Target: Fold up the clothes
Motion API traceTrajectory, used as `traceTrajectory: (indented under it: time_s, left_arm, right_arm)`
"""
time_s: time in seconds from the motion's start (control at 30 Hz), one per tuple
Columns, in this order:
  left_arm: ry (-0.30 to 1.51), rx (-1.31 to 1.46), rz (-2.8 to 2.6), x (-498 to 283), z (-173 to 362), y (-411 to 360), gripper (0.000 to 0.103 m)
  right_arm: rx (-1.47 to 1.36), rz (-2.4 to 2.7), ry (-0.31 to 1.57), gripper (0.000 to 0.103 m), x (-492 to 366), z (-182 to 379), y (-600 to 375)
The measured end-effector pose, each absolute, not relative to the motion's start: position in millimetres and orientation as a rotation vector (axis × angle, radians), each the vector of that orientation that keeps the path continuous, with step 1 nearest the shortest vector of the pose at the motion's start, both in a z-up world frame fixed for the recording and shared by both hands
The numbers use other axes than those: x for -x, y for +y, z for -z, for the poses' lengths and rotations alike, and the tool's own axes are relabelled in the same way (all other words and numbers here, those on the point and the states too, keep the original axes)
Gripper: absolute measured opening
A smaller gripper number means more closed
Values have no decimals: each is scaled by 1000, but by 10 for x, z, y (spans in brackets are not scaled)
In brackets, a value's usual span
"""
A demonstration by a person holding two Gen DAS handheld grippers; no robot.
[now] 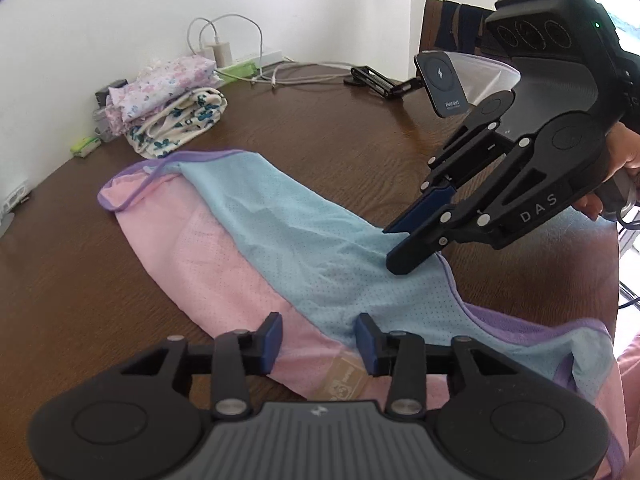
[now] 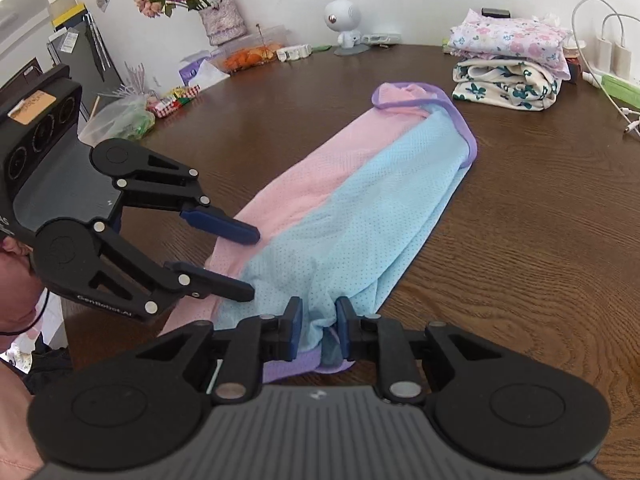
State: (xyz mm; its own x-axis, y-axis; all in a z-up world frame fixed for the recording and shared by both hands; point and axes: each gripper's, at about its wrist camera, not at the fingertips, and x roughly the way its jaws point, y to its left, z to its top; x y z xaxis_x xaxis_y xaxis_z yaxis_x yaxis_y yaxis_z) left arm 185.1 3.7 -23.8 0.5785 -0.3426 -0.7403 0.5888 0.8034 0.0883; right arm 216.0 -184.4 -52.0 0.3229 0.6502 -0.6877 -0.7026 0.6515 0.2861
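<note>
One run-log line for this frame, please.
task: fold clothes | garment: flat on table | left gripper: open over near end | right gripper: shut on bunched hem | folded pile: far side

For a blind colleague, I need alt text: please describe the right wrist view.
The right gripper pinches the near end of a pink and blue garment lying lengthwise on a brown table. The left gripper is open over its left edge. Folded floral clothes sit far right.
</note>
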Motion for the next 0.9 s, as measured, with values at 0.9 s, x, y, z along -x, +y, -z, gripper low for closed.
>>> traceTrajectory:
  time_s: [0.9]
  left_arm:
    - [739,-224,628,-2468,439,-35,81]
  right_arm:
    - [631,-917,735,28,-4091,591,37]
